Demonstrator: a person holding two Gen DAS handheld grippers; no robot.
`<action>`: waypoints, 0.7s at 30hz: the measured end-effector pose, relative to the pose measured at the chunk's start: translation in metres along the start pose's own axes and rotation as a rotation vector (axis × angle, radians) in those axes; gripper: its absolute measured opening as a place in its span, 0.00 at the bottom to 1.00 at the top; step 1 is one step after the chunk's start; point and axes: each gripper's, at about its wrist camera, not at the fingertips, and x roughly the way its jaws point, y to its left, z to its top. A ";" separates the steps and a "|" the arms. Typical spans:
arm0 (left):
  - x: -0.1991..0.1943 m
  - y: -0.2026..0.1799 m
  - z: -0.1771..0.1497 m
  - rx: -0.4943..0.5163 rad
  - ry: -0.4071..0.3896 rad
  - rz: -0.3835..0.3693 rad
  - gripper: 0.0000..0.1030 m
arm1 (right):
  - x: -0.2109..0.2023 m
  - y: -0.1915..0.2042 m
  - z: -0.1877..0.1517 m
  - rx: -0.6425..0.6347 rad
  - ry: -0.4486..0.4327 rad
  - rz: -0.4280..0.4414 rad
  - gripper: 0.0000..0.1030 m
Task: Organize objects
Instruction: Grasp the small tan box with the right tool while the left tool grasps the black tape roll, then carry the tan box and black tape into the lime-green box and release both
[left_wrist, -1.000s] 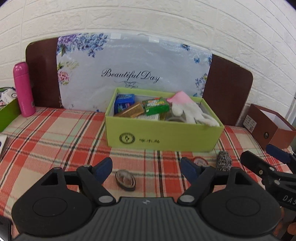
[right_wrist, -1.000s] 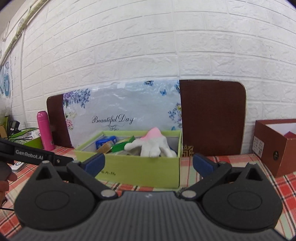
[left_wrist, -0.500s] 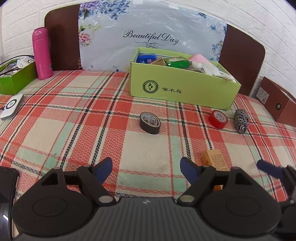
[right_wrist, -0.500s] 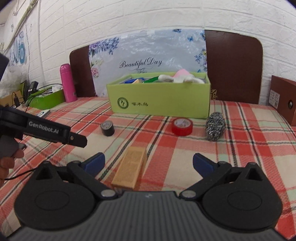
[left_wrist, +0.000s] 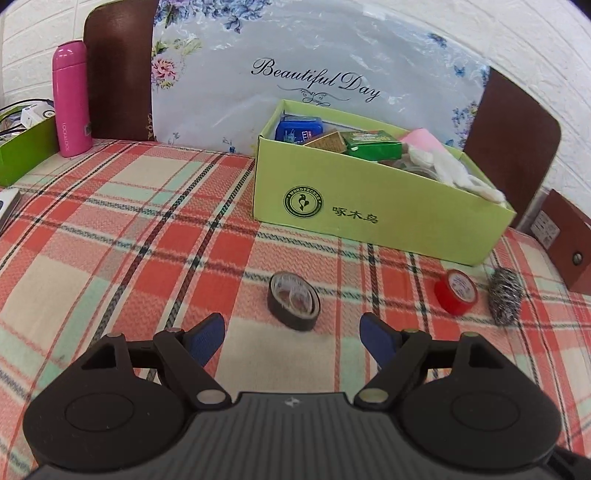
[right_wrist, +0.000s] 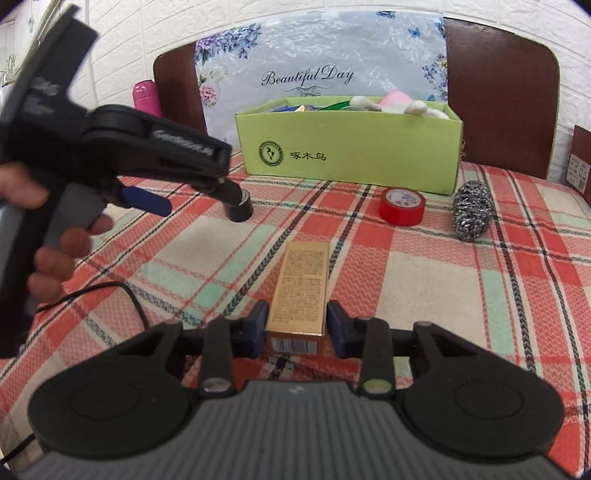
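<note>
Right tool (right_wrist: 295, 323) just closed onto the gold carton (right_wrist: 301, 284), pads pinching its near end; carton was flat on the worktop (right_wrist: 424, 280). Half a second earlier it sat spread. Left tool (left_wrist: 291, 336) stayed spread, lining up on the black tape roll (left_wrist: 293, 304). Green box (right_wrist: 351, 147) looked like the destination.

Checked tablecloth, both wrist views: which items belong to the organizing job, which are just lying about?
Job:
- slim tan cardboard carton, right gripper closing on it
- black tape roll, ahead of the open left gripper
- red tape roll
- steel wool scrubber
- light green open box

Lying about:
- pink flask
- brown box
</note>
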 end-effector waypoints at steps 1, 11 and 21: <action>0.009 -0.001 0.003 -0.005 0.012 0.010 0.80 | -0.001 -0.001 0.000 0.000 0.000 0.001 0.30; 0.032 0.000 0.012 -0.002 0.067 -0.131 0.37 | -0.005 -0.008 -0.002 0.011 -0.004 -0.004 0.30; -0.018 -0.013 -0.041 0.142 0.101 -0.201 0.46 | -0.014 -0.036 -0.005 0.055 0.000 -0.056 0.30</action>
